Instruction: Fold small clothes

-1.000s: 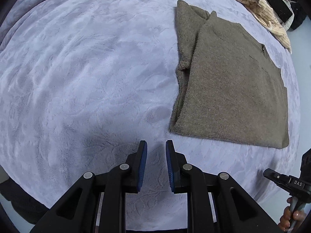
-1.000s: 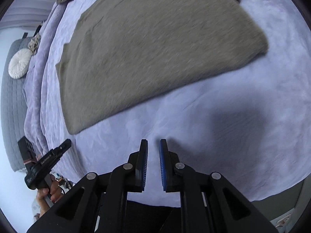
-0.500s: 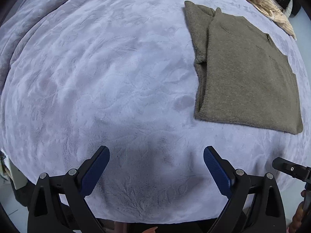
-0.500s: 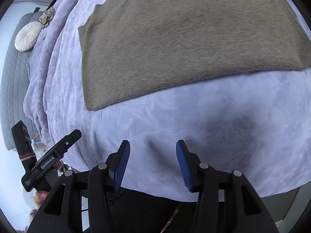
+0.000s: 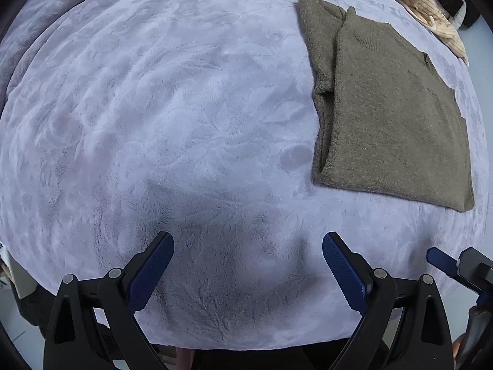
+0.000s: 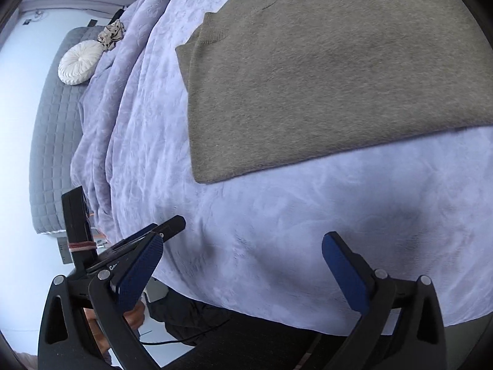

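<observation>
An olive-brown knit sweater (image 5: 391, 117) lies folded flat on the lavender blanket, at the upper right of the left wrist view. It fills the upper right of the right wrist view (image 6: 332, 71). My left gripper (image 5: 248, 262) is open and empty over bare blanket, short of the sweater's near hem. My right gripper (image 6: 242, 262) is open and empty near the bed's front edge, below the sweater's near corner. The right gripper's tip shows in the left wrist view (image 5: 443, 262). The left gripper's body shows in the right wrist view (image 6: 144, 240).
The lavender blanket (image 5: 154, 123) covers the bed. A cream knit garment (image 5: 425, 3) lies at the far right edge. A round white cushion (image 6: 80, 61) and a grey quilted headboard (image 6: 52, 141) stand at the left. The bed edge drops off just below both grippers.
Both grippers have opened wide from nearly shut. Both have drawn back from the sweater toward the bed's front edge. The sweater stays flat on the blanket.
</observation>
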Tool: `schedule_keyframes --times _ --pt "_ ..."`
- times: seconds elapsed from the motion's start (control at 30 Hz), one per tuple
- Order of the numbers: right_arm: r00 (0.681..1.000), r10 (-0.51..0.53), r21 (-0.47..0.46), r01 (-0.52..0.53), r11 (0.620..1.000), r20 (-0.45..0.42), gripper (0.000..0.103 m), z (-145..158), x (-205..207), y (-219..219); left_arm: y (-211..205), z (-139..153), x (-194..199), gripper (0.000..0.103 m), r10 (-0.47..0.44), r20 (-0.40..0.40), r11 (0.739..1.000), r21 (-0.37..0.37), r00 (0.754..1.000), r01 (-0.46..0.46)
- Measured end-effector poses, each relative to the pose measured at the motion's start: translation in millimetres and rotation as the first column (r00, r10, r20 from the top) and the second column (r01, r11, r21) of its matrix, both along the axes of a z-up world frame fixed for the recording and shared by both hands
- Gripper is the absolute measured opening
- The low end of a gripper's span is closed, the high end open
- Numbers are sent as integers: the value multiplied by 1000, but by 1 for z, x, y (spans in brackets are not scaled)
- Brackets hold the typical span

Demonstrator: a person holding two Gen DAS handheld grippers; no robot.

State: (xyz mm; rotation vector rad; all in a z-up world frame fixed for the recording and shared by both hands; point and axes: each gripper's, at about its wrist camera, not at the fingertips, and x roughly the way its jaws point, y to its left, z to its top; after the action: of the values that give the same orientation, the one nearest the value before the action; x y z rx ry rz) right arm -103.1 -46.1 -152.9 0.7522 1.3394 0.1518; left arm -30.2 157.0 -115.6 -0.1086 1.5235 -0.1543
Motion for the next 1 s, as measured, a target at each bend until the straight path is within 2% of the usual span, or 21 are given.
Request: schedule_keyframes --times 0.1,0.23,0.43,0.53,0.67,0.9,0.93,1.0 --pt "1000 -10 53 10 999 -10 103 -7 5 6 3 1 3 97 -5 4 1000 15 1000 5" --pt "999 -28 56 30 998 -30 103 -13 15 9 7 2 10 97 -16 15 1000 18 1000 16" --pt "996 -58 104 65 992 -65 103 -24 30 13 24 7 26 97 18 11 1000 -25 1000 -17" --pt "994 -96 100 100 990 -45 103 -25 37 15 31 8 30 97 17 15 1000 -15 1000 -16" --pt "985 -163 203 173 964 -61 103 -44 51 20 47 5 30 97 43 17 999 -27 999 -43" --pt "957 -271 289 289 913 -101 101 -73 73 31 66 1 31 97 72 10 997 -35 997 -72" --pt "949 -295 317 315 895 -110 95 -76 75 29 67 1 28 97 74 9 997 -37 997 -73" --pt "934 -326 362 358 861 -148 69 -82 77 26 62 0 29 97 77 8 996 -34 997 -76"
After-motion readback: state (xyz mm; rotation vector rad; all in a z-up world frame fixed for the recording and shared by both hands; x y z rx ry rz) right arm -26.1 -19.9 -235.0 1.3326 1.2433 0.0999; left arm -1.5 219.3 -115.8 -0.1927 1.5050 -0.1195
